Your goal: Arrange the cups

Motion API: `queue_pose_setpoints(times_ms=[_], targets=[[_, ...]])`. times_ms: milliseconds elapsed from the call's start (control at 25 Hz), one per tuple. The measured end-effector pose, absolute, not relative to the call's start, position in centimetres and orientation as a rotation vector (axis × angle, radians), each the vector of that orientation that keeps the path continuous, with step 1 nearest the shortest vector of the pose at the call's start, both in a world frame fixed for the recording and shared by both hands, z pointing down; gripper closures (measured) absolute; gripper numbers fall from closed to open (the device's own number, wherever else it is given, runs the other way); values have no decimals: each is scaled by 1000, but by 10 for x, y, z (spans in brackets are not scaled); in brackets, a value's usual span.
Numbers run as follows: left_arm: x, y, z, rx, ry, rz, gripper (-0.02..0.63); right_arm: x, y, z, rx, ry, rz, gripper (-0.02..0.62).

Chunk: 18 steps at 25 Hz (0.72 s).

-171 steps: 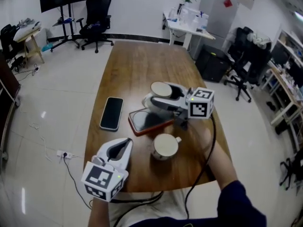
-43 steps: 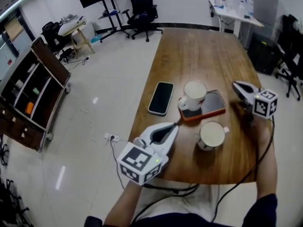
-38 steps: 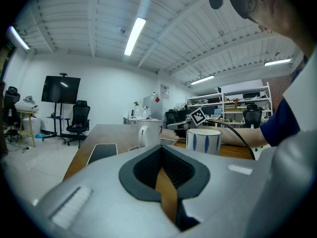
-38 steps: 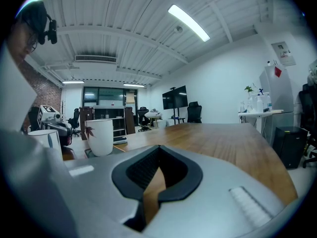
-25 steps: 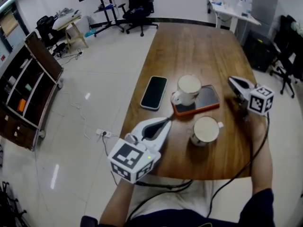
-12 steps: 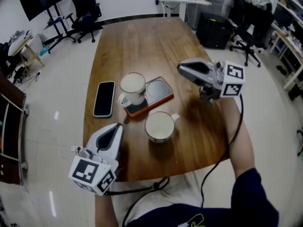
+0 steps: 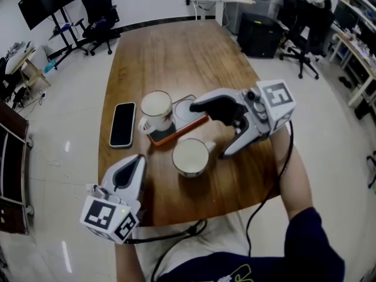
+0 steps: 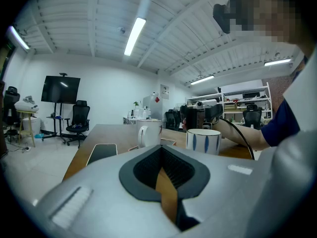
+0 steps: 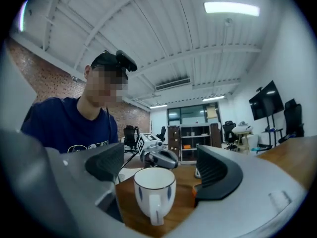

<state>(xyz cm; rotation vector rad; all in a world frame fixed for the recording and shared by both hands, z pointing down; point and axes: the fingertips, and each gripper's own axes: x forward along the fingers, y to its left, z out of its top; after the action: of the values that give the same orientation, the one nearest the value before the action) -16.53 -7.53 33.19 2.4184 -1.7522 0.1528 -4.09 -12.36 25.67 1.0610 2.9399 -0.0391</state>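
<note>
Just ahead of the right gripper [image 7: 211, 129], jaws just opened wide, empty, stands a blue-striped mug [image 9: 154, 187]; left gripper [image 7: 135, 163] pressed together.

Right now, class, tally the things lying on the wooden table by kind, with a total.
Cups: 2, far cup and near cup
Phones: 2, black phone and orange-cased phone
Total: 4
</note>
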Motion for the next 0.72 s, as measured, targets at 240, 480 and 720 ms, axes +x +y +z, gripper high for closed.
queue_pose_setpoints(times_ms=[240,480,720], targets=[[-165,-75,332,2418,-1752,155,601,-54,-90,286,1232,3069,7,94],[-165,-76,331,2417,-1753,153,601,-63,-80,315,1292,3188,57,95],[-165,-77,331,2416,-1750,154,601,-73,-77,338,1302,3246,189,107]])
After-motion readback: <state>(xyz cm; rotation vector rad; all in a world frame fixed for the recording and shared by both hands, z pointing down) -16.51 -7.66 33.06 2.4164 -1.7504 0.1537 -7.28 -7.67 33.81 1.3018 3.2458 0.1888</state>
